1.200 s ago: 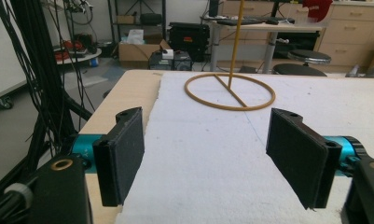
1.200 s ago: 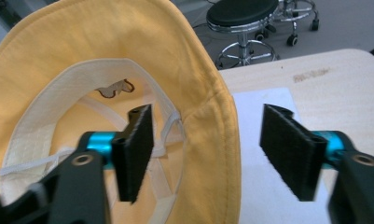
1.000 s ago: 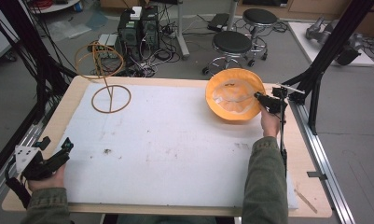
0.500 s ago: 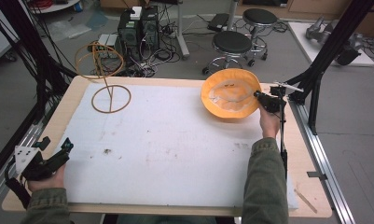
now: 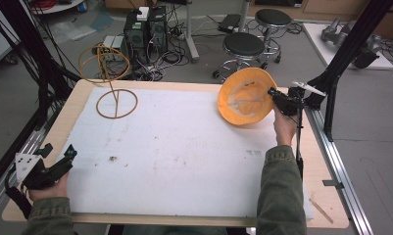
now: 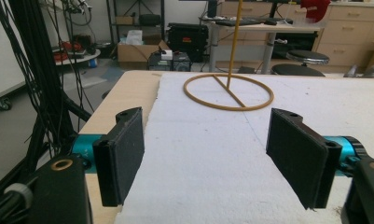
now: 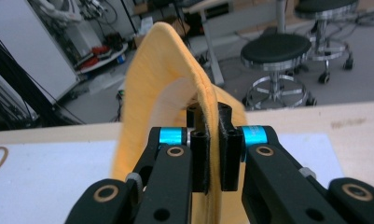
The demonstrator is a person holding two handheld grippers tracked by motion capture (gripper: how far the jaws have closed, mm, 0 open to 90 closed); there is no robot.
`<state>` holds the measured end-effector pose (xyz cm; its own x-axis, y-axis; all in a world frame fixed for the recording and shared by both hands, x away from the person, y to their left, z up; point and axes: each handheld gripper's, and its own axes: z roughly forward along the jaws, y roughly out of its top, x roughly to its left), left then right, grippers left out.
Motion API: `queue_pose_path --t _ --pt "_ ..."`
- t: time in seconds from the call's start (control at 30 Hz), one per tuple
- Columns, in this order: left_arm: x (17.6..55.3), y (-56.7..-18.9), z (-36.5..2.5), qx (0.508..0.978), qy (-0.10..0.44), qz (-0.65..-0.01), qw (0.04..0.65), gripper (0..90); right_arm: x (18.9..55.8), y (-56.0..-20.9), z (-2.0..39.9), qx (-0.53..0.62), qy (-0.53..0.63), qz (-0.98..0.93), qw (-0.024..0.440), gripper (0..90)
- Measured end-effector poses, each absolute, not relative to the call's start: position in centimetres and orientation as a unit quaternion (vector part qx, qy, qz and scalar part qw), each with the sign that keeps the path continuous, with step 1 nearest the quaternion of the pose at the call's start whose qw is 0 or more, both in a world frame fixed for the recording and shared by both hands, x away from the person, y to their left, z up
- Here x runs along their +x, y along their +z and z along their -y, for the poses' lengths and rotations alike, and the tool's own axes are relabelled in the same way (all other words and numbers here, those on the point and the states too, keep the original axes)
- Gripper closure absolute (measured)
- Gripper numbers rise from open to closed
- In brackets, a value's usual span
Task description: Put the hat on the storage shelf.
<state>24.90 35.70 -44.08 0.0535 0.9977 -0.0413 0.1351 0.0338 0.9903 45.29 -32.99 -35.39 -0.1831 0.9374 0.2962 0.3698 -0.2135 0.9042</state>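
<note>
The right tongs (image 7: 211, 154) are clamped on the brim of an orange bucket hat (image 7: 161, 84), the two black jaws pinching the soft fabric edge between them. In the high view the right tongs (image 5: 277, 102) sit at the far right of the bench (image 5: 47, 142), and the hat (image 5: 245, 96) is tipped up on edge, its pale lining facing the camera, its lower brim near or just off the white foam mat (image 5: 184, 147).

The left tongs (image 6: 212, 154) stand wide apart with nothing between them, resting low over the near left corner of the mat; they appear in the high view too (image 5: 49, 166). Ahead of them, at the far left, stands a wooden hat stand (image 5: 113, 83): a ring base flat on the mat, a thin upright post and a hoop at the top.

The work in hand looks like lifting the hat. To do it well, keep the pinch firm, since a floppy brim can slide out, and raise the hat clear of the mat before carrying it sideways so it does not drag.
</note>
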Motion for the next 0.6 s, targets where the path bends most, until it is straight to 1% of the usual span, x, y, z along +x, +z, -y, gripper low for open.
queue_pose_path --t 0.07,0.1,0.13,0.23,0.3,0.33,0.6 --pt "24.9 -44.1 -35.7 0.536 0.442 -0.527 0.489 28.0 45.0 -34.9 32.9 0.566 0.532 -0.562 0.285 85.8" --pt "24.9 -44.1 -35.7 0.536 0.441 -0.528 0.49 28.0 44.6 -34.4 32.7 0.553 0.542 -0.558 0.299 85.8" --pt "24.9 -44.1 -35.7 0.535 0.441 -0.528 0.49 28.0 44.6 -34.4 32.7 0.553 0.542 -0.558 0.299 85.8" --pt "24.9 -44.1 -35.8 0.535 0.441 -0.528 0.491 28.0 43.7 -33.3 32.2 0.516 0.574 -0.546 0.326 85.8" --pt "24.9 -44.1 -35.8 0.535 0.44 -0.528 0.491 28.0 43.5 -33.0 32.1 0.508 0.582 -0.541 0.332 85.8" --pt "24.9 -44.1 -35.8 0.535 0.44 -0.528 0.491 28.0 43.1 -32.6 31.8 0.493 0.598 -0.531 0.342 85.7" --pt "24.8 -44.1 -35.7 0.534 0.439 -0.528 0.493 28.0 41.9 -31.1 31.0 0.446 0.655 -0.505 0.342 85.7"
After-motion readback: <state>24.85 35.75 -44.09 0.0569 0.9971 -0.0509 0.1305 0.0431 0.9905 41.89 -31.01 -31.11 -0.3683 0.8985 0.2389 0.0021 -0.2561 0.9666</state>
